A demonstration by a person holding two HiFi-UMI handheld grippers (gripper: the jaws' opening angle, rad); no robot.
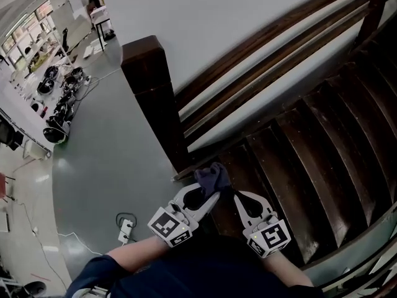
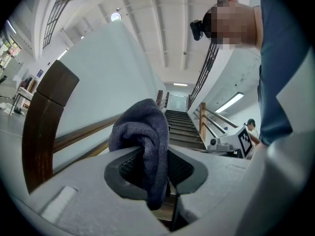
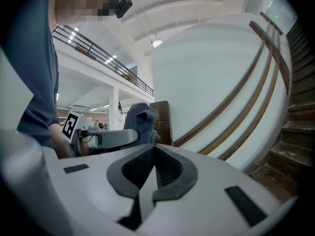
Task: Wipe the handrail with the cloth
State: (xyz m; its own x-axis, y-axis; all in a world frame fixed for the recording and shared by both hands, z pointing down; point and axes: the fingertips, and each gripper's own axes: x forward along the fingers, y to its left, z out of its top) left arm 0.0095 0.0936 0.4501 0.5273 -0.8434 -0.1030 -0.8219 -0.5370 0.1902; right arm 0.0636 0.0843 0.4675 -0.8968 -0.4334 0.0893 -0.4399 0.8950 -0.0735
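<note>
A dark blue-grey cloth (image 1: 212, 177) is bunched at the foot of the stairs, and my left gripper (image 1: 214, 194) is shut on it. In the left gripper view the cloth (image 2: 147, 136) hangs folded between the jaws of that gripper (image 2: 165, 181). My right gripper (image 1: 236, 196) sits just right of it, shut and empty, with its tips (image 3: 153, 149) meeting. The right gripper view shows the cloth (image 3: 140, 117) to its left. Brown wooden handrails (image 1: 267, 61) run up the white wall from a dark newel post (image 1: 152, 98), above and beyond both grippers.
Dark wooden steps (image 1: 310, 141) climb to the right. The grey floor (image 1: 105, 166) to the left holds a power strip with a cable (image 1: 126, 228) and, farther off, helmets and gear (image 1: 59, 104). A metal rail (image 1: 353, 259) runs along the stairs' near side.
</note>
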